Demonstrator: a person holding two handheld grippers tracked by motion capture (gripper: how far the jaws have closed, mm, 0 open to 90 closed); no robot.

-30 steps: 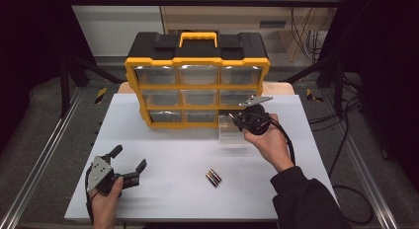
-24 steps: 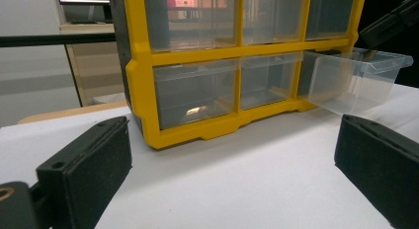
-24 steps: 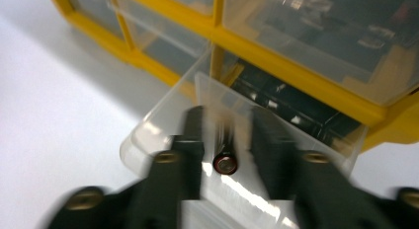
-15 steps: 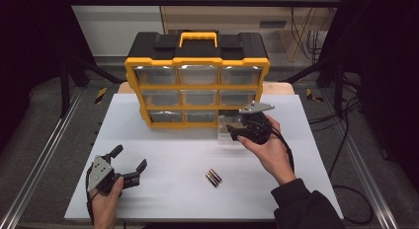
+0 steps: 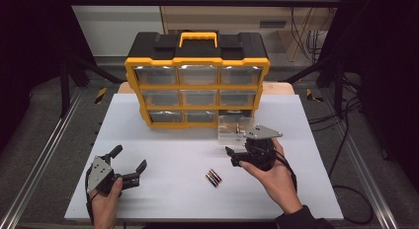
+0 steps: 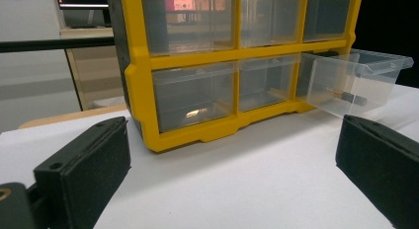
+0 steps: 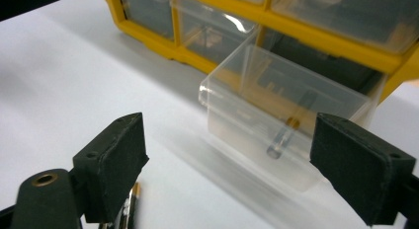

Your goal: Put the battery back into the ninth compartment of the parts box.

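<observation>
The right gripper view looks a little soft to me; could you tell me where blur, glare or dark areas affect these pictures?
Right gripper view: the pulled-out clear drawer is smeared, with a bright glint on the drawer front above it. Left gripper view: the yellow organizer is fairly sharp, its clear fronts mirror room lights, and the near black jaws are soft. High view: the white table is evenly lit and the surroundings are dark.

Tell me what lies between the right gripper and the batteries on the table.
Nothing: the high view shows bare white table between the right gripper and the batteries.
</observation>
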